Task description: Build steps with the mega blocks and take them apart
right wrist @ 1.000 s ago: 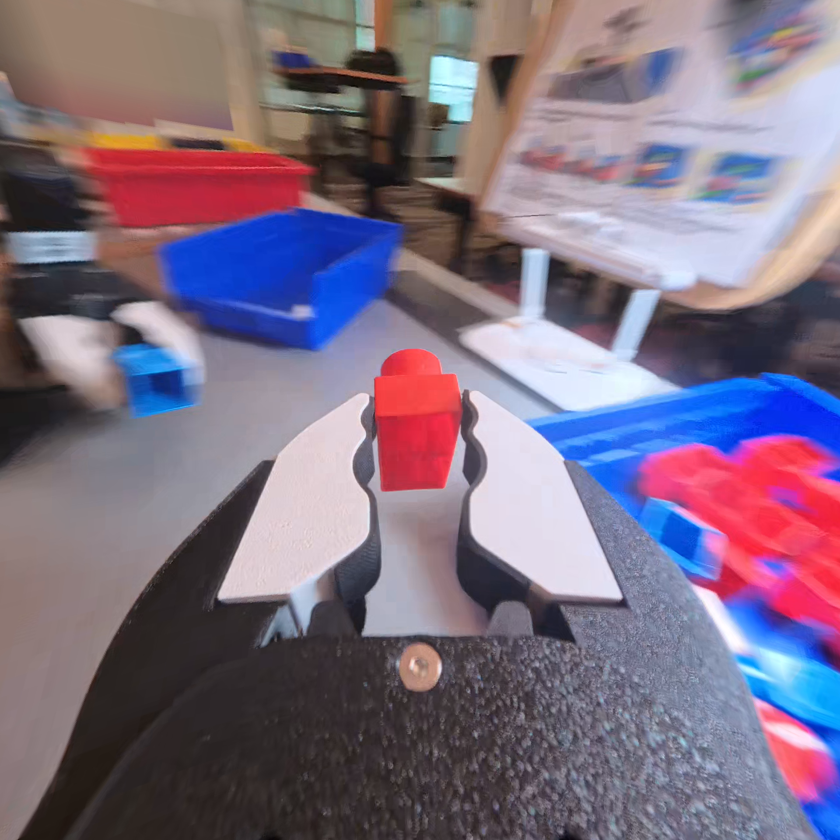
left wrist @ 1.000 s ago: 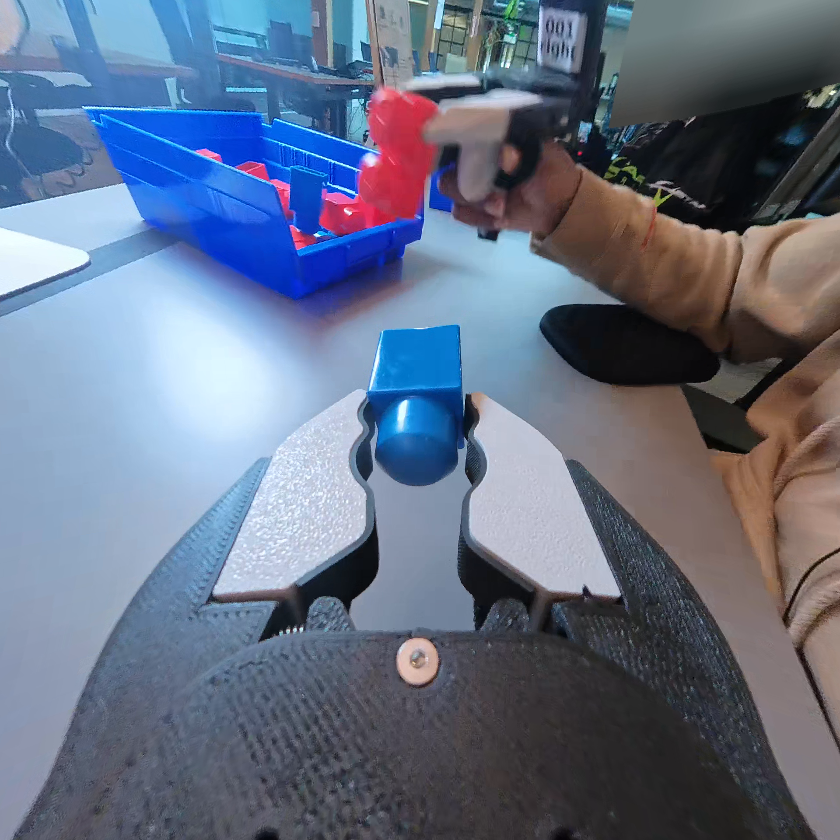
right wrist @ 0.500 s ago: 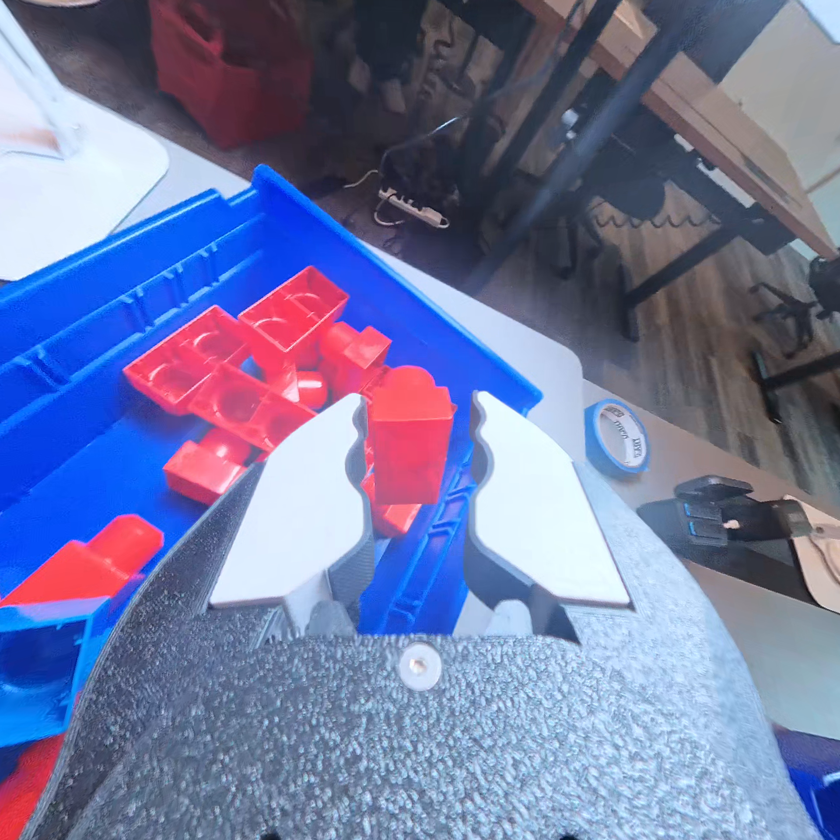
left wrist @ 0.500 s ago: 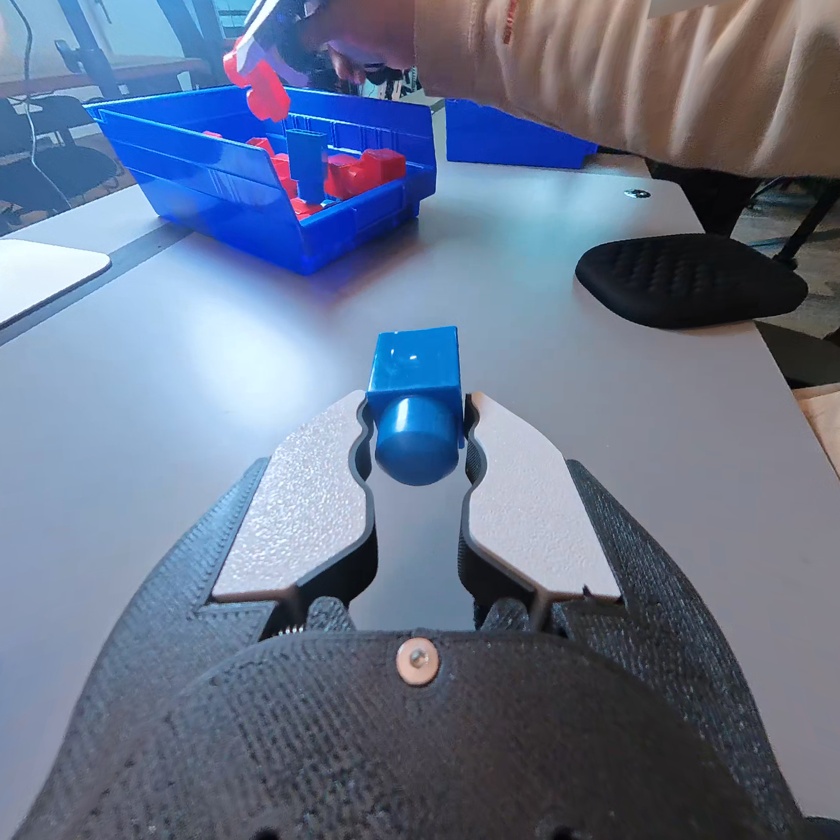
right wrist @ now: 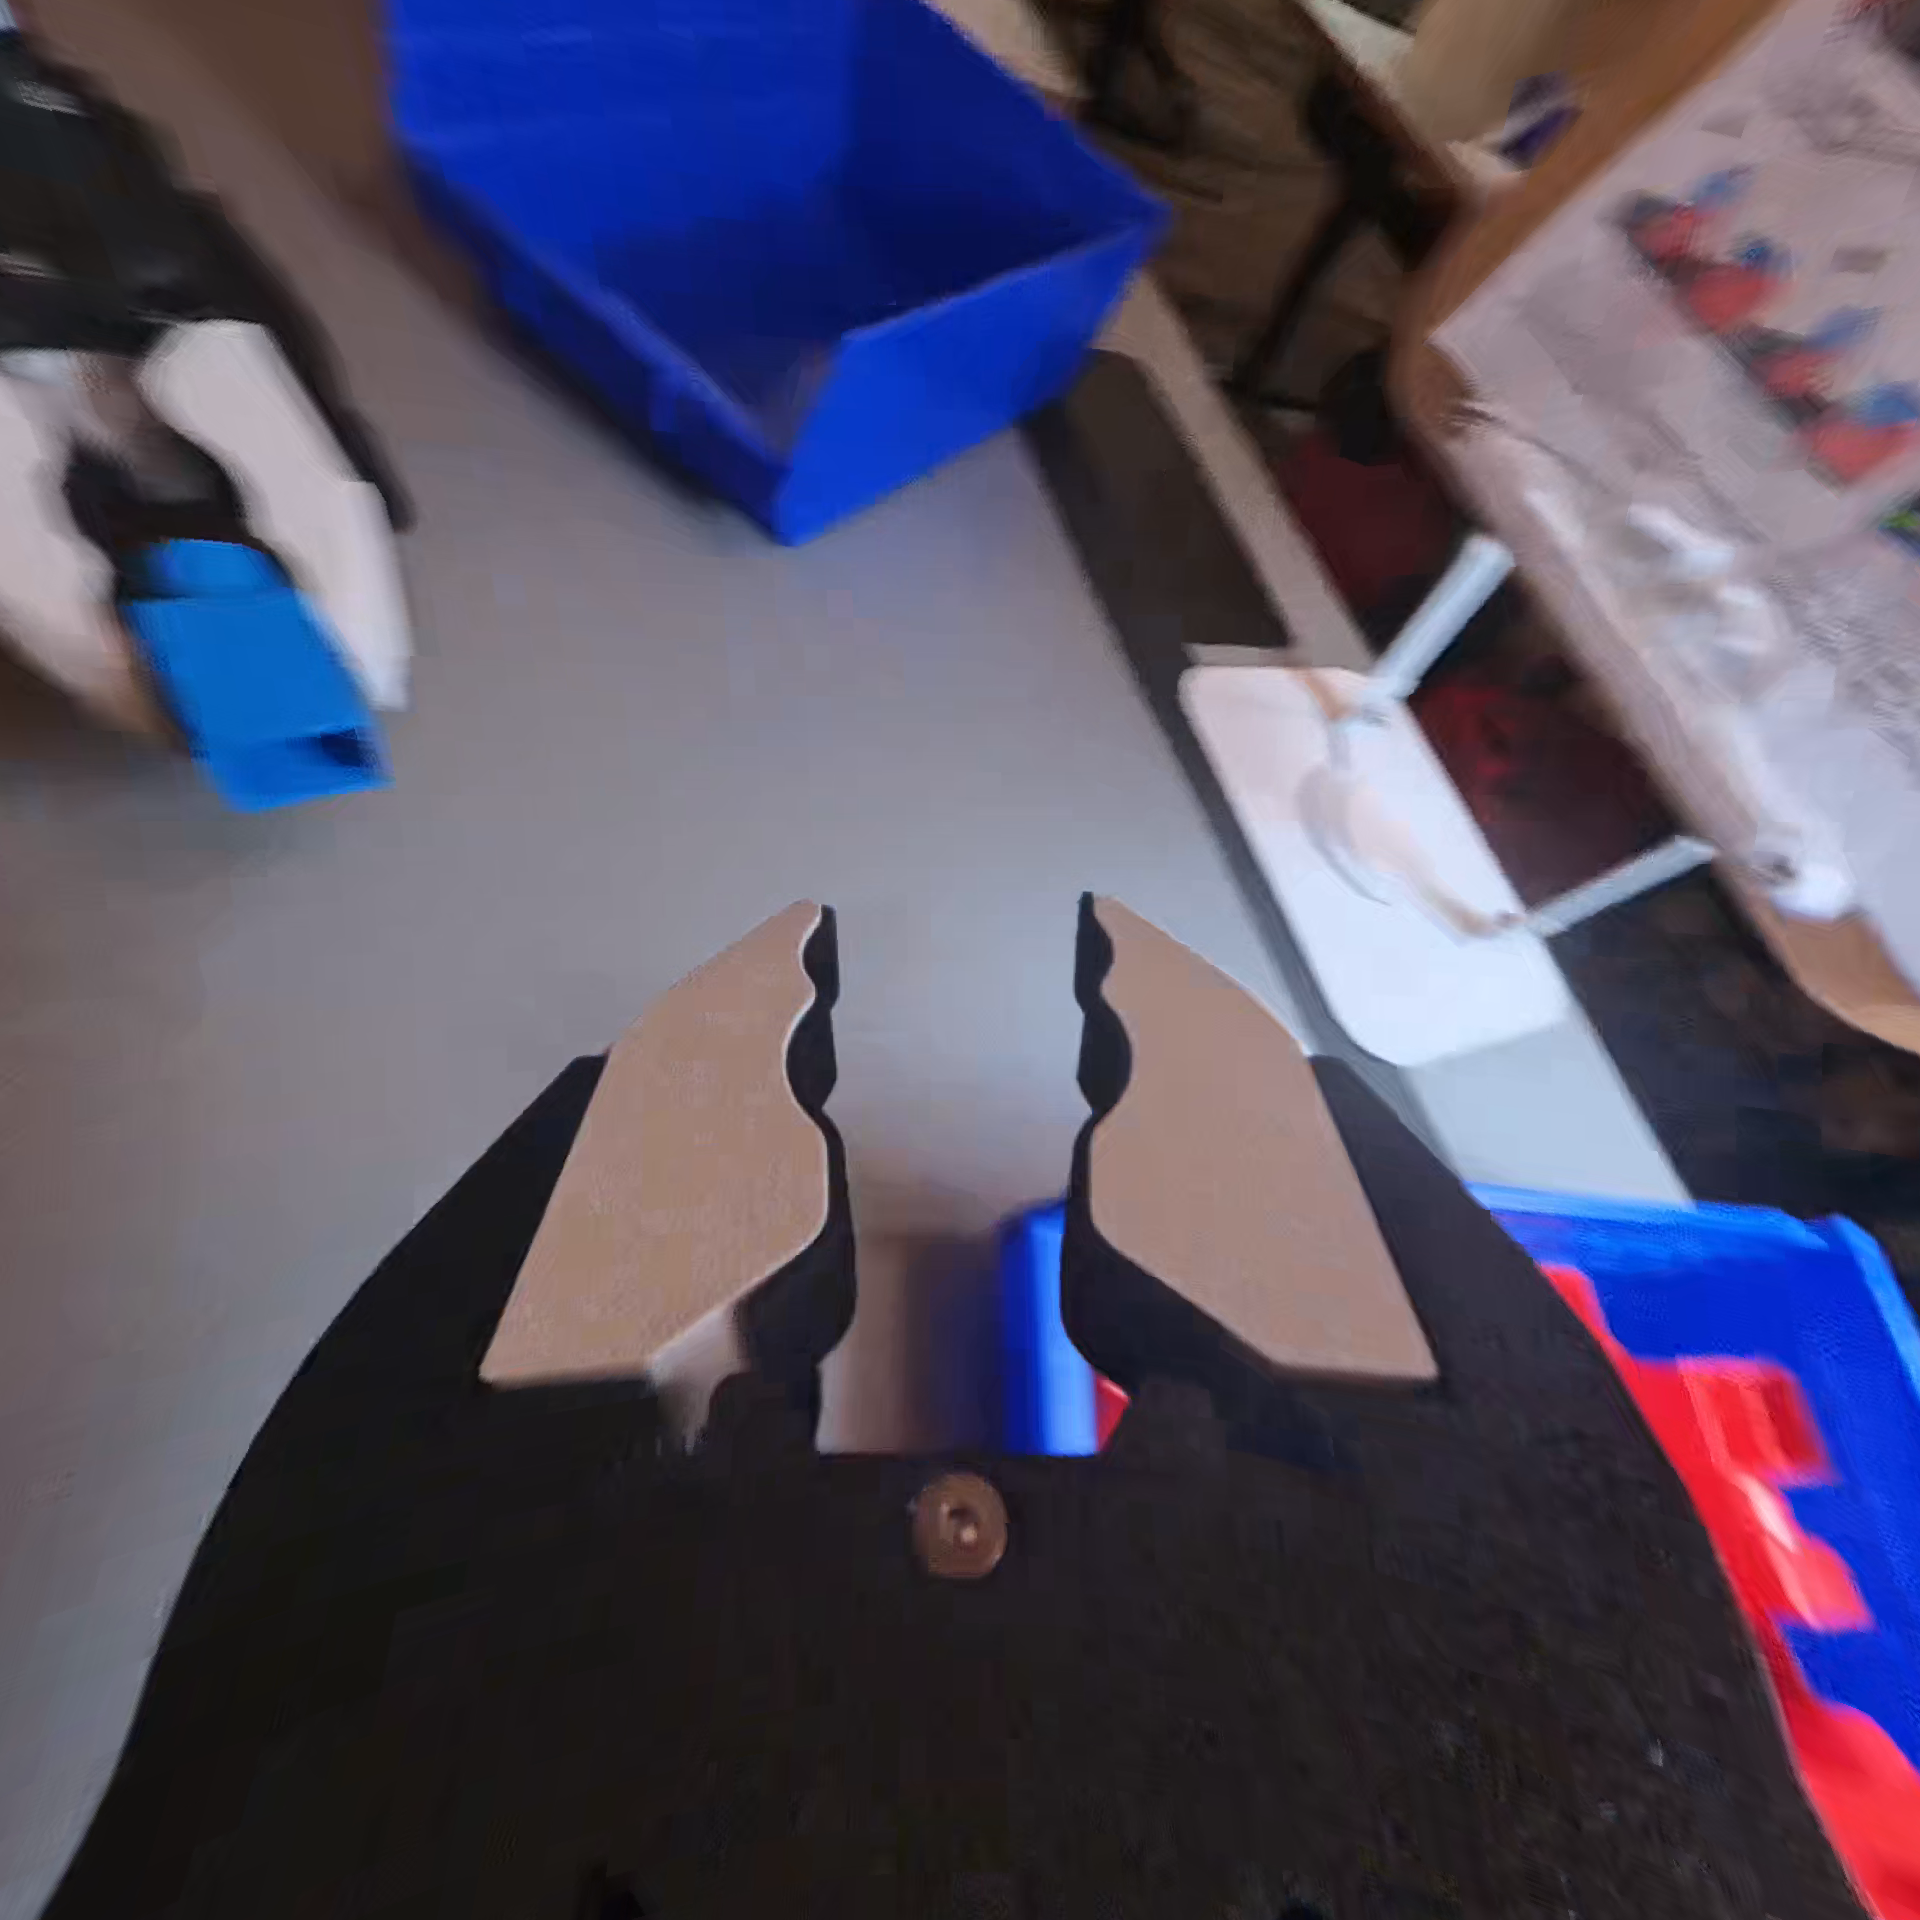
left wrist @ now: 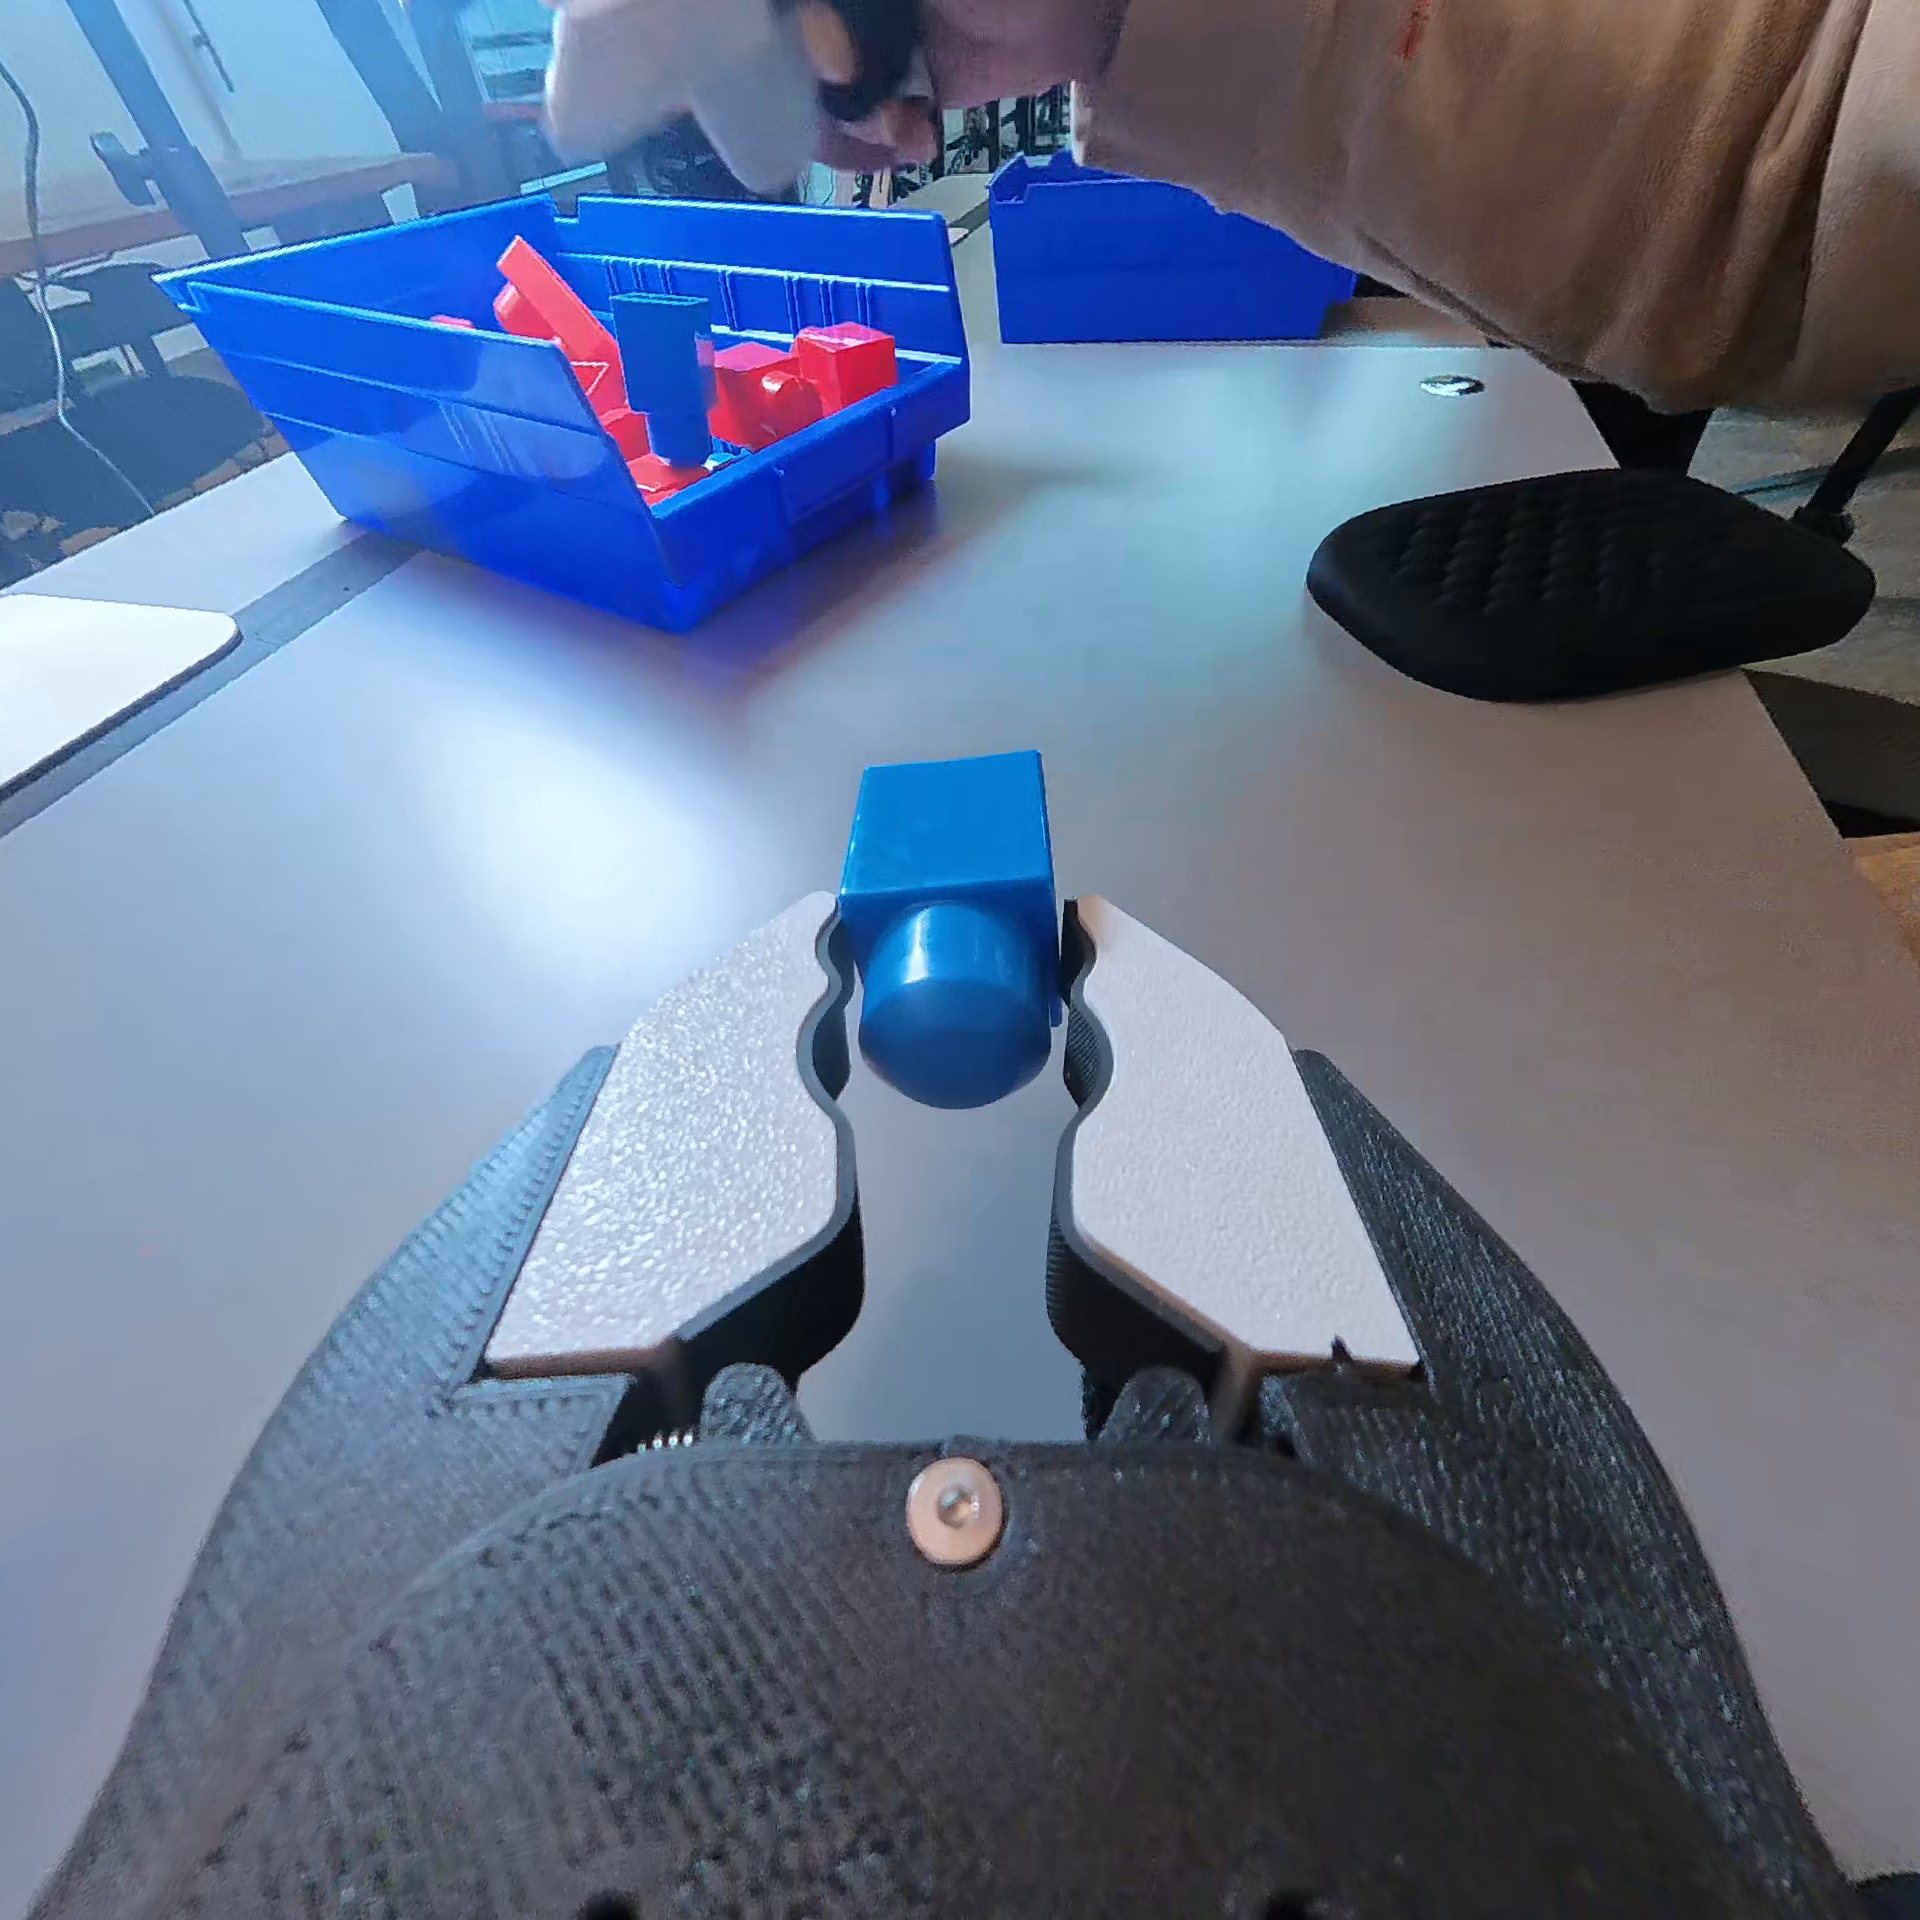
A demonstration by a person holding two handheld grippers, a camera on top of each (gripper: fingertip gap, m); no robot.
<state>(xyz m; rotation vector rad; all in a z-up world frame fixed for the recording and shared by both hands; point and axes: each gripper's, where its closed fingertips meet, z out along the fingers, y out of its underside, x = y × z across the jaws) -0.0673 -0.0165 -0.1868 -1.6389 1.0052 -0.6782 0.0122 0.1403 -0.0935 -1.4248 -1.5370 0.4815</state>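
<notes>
A: Note for the log. Your left gripper was clamped on a single blue block, stud facing the camera, held above the grey table and not touching it.

B: And your right gripper?

A: Its fingers stood apart with nothing between them. That view was heavily blurred. It hung over the table near the corner of the blue bin, which held red blocks and one upright blue piece.

B: So which step?

A: I judged it the take-apart half: pieces going into the bin, your blue block the one left in hand. No assembled steps showed in either view.

B: Next move?

A: Likely you needed to carry the blue block over the bin's rim and loosen the left fingers only once it was above the pile. The second blue bin beyond looked empty from the right view, so which bin to use was your call.
</notes>
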